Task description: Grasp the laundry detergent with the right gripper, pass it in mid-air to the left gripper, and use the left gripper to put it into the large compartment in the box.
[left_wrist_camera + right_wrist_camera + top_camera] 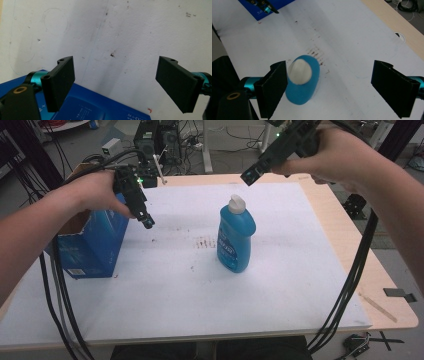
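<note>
Blue bottle (302, 83) beneath wide right claw (329, 90), box (92, 240) in high view

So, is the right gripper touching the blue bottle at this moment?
Apart. In the high view the right gripper hangs above the blue bottle, with table showing between it and the white cap. The right gripper view shows open jaws.

Blue box (82, 107) cut off below

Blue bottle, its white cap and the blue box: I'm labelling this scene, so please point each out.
blue bottle (235, 245), high view, on its label.
white cap (300, 72), right gripper view, on its top.
blue box (92, 247), high view, on its front wall.
</note>
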A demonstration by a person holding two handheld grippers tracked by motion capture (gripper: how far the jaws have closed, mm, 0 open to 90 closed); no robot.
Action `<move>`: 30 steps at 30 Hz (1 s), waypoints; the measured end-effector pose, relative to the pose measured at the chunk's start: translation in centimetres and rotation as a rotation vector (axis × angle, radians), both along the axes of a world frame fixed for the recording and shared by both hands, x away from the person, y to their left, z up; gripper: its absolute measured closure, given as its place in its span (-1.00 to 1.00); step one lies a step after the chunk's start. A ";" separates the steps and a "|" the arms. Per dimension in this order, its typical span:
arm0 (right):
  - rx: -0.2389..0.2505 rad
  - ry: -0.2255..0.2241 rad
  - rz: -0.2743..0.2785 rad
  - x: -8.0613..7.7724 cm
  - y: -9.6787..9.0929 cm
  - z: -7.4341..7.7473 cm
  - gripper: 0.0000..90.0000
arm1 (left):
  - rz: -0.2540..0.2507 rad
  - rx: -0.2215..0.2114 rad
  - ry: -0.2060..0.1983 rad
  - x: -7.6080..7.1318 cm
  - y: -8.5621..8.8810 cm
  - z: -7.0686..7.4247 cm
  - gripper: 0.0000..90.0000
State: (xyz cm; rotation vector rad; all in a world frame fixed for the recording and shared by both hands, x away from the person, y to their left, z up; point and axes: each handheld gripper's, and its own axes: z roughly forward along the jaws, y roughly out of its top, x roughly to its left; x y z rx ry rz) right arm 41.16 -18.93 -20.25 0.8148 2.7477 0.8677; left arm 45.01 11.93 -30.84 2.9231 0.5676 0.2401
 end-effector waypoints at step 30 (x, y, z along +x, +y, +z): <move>0.073 0.004 -0.072 -6.0 -0.4 -11.1 -0.71 | -0.006 -0.003 -0.003 -0.4 0.0 0.2 -0.65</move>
